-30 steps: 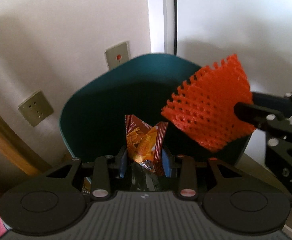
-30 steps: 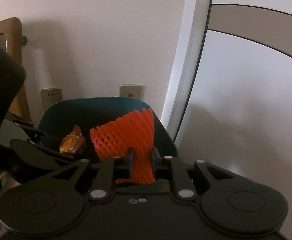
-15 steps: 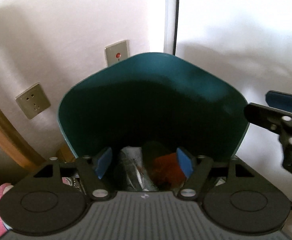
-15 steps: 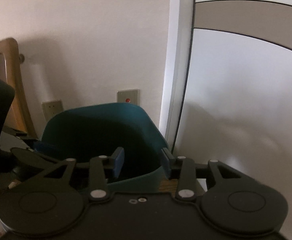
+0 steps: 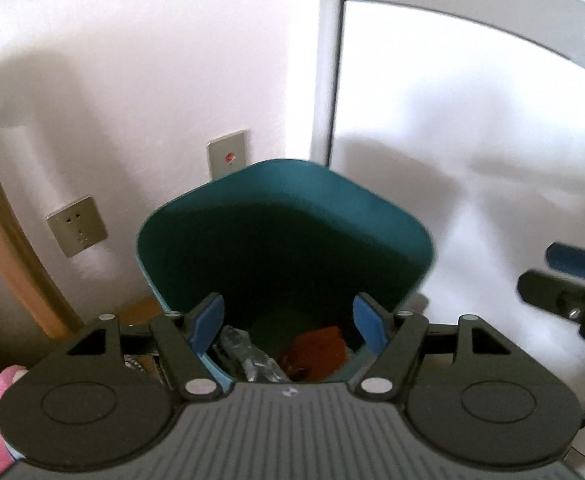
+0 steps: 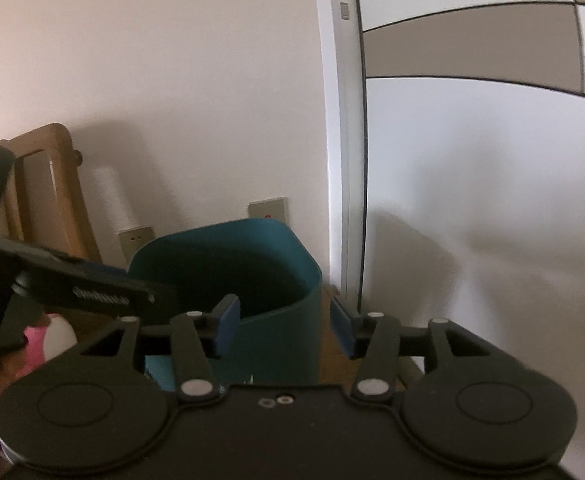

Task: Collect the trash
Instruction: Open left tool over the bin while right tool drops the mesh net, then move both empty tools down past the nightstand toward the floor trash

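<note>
Right now you face a pale wall (image 5: 152,80) with a teal bin (image 5: 284,216) standing against it. Left of the bin sit a wooden frame (image 6: 44,184) and a wall socket (image 5: 76,232); behind it is a switch plate (image 5: 227,156), and to its right a white door panel (image 5: 472,160). Your left gripper (image 5: 288,324) hangs spread and empty over the bin, where an orange net (image 5: 316,352) and clear wrapper (image 5: 248,360) lie. Your right gripper (image 6: 284,328) is also spread wide, straddling the bin's right wall.
</note>
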Motion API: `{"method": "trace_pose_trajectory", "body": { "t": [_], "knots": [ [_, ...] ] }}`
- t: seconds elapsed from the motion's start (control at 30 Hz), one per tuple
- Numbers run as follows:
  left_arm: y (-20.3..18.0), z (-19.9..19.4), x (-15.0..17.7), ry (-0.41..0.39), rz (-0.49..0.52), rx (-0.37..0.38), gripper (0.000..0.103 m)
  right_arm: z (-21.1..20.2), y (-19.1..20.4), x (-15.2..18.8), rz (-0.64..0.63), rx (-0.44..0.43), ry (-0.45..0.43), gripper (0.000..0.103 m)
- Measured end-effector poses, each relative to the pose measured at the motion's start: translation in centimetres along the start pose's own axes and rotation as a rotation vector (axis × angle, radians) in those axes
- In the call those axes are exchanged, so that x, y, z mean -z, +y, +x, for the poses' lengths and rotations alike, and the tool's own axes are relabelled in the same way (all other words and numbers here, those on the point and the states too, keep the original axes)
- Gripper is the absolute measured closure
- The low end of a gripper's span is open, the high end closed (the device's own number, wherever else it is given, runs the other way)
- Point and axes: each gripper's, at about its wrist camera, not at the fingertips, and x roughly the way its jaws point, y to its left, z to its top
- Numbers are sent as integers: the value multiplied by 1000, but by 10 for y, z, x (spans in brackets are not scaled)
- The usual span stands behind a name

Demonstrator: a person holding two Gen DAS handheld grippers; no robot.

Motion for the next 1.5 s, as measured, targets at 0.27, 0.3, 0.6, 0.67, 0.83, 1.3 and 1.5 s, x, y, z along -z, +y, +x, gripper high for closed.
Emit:
{"method": "trace_pose_trajectory", "body": {
  "t": [0.27, 0.3, 0.6, 0.67, 0.83, 1.3, 1.5],
  "knots": [
    [-24, -31, 37, -82, 49, 97, 21, -33, -29, 48, 31, -3, 19, 49],
    [-27, -31, 44, -82, 47, 110, 21, -35, -34, 57, 36, 2, 23, 49],
    [-59, 16, 104, -51, 0, 227, 4, -32, -87, 150, 130, 74, 108, 48],
    [-70, 34, 120, -62, 9, 241, 2, -25, -100, 173, 166, 93, 141, 48],
    [-96, 95, 164, -11, -12, 270, 1, -3, -131, 242, 220, 133, 223, 47],
    [-171, 292, 321, 305, 162, 247, 1, 76, -198, 430, 321, 218, 533, 47],
    [-196, 356, 401, 441, 311, 236, 1, 117, -210, 493, 309, 211, 667, 47]
  ]
}}
